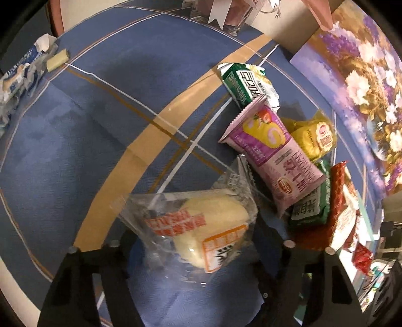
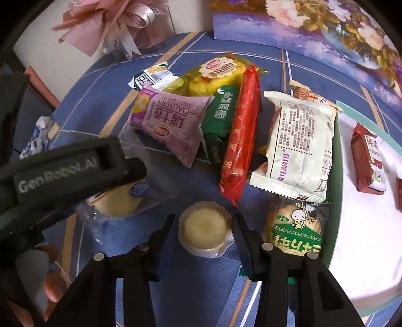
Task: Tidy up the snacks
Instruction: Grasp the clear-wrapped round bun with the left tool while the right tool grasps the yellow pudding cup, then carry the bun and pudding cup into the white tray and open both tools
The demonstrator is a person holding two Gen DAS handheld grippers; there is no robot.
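Clear-wrapped bun (image 1: 201, 226) between parted left tool (image 1: 191, 249); right tool (image 2: 202, 234) clamped on round cake (image 2: 203, 226).

home | blue tablecloth (image 2: 155, 57) | ribboned bouquet (image 2: 113, 22) | flower painting (image 2: 339, 27)

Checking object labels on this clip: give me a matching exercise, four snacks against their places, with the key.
Snacks:
1. round pale cake
2. pink roll-cake pack
3. dark red pack
4. clear-wrapped bun

Places:
A. inside the white tray
B. between the right gripper fingers
C. between the left gripper fingers
D. on the cloth, in the pile

Pairs: 1-B, 2-D, 3-A, 4-C
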